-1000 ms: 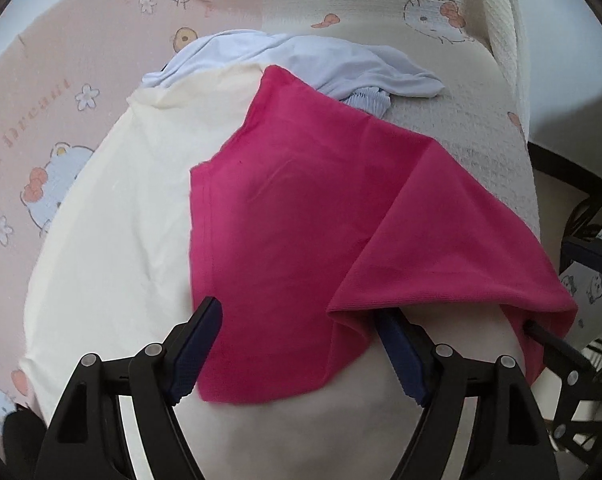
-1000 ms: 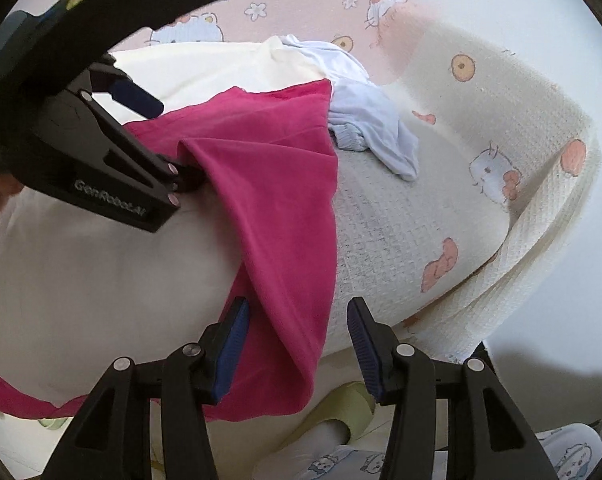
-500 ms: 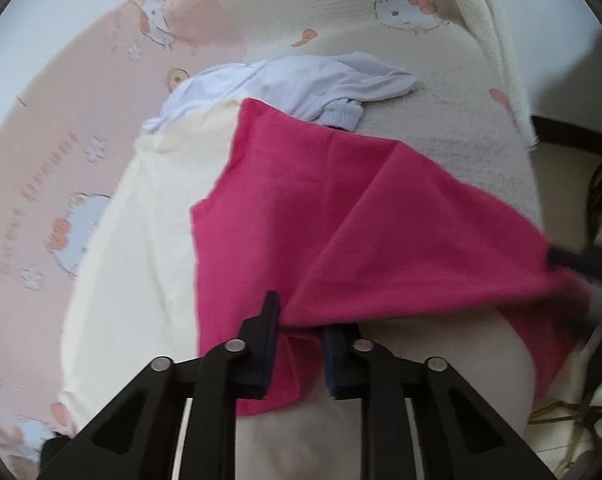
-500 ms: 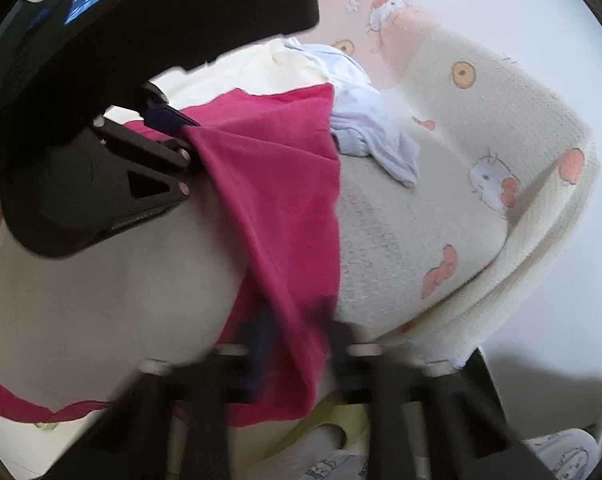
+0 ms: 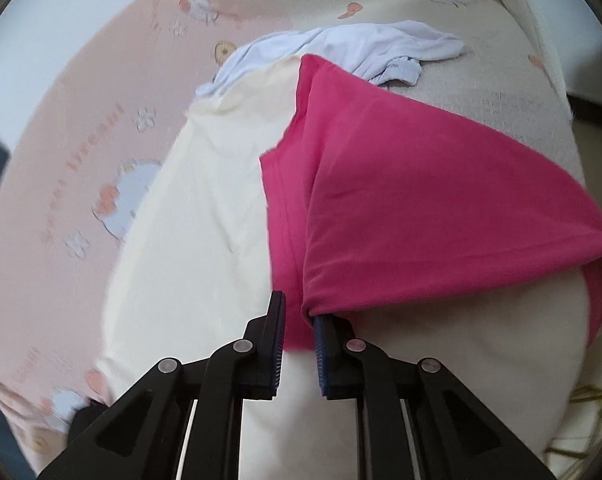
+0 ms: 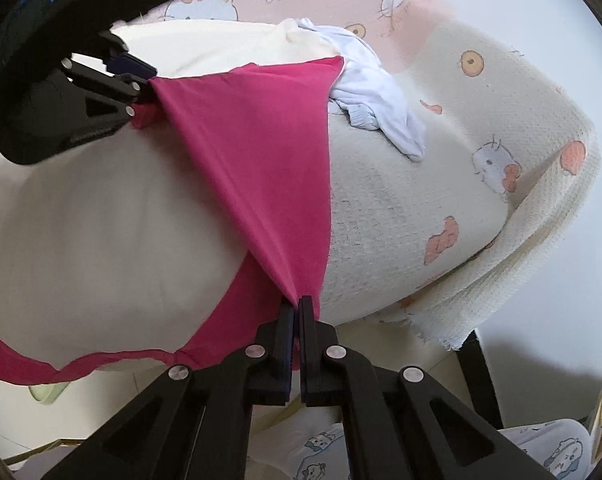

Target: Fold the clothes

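Over cream bedding, magenta garment stretched taut, left tongs and right tongs clamping its corners

A garment lies across a sheet that covers the middle of a bed, on top of a printed blanket that shows to the left of the sheet in the left wrist view. One corner of the garment is between the left tongs at the near edge, the opposite corner between the right tongs at the right; the cloth spans between them above the sheet. Behind the garment, touching its far corner, a crumpled garment lies partly on the sheet and partly on a knitted blanket, whose edge hangs off the bed to the right
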Demonstrator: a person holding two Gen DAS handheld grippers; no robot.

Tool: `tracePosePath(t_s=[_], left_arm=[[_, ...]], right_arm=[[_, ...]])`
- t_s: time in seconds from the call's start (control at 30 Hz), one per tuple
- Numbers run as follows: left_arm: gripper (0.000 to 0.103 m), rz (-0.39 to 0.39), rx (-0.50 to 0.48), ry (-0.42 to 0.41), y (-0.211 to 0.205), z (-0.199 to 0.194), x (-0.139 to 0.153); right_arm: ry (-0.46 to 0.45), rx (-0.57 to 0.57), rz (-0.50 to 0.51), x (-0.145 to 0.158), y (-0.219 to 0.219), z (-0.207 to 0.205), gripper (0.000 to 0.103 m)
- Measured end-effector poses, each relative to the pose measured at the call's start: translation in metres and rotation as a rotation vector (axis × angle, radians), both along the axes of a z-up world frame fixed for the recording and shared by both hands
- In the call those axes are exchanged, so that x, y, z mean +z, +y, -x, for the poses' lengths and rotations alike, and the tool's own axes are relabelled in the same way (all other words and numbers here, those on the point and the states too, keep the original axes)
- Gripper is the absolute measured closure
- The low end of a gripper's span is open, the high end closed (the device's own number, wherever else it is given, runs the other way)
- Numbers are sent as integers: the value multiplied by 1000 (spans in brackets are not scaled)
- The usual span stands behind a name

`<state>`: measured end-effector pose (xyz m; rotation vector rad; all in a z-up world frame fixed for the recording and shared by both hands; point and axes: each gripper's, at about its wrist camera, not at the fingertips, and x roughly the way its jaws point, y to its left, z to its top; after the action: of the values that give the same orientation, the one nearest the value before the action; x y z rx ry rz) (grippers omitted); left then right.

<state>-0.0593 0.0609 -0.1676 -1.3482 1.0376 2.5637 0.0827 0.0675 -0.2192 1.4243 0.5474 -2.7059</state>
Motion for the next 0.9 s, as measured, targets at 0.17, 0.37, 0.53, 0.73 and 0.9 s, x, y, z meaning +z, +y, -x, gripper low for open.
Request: tracePosePath(t_s=[0.17, 0.37, 0.53, 0.73, 0.9], left_arm=[[89, -188, 129, -90, -19, 21, 1], [85, -793, 384, -319, -76, 21, 24], [56, -979, 545, -298, -106, 1, 31], [51, -849, 562, -234, -96, 6, 24], [51, -524, 397, -188, -65, 13, 22]], right_arm=[[-20, -17, -2, -1, 5, 0, 103], [-72, -33, -16, 0, 8, -9, 101], [-50, -15, -37, 5, 7, -19, 100], [-15, 1, -56, 7, 9, -20, 72], [41, 27, -52, 14, 8, -16, 71]])
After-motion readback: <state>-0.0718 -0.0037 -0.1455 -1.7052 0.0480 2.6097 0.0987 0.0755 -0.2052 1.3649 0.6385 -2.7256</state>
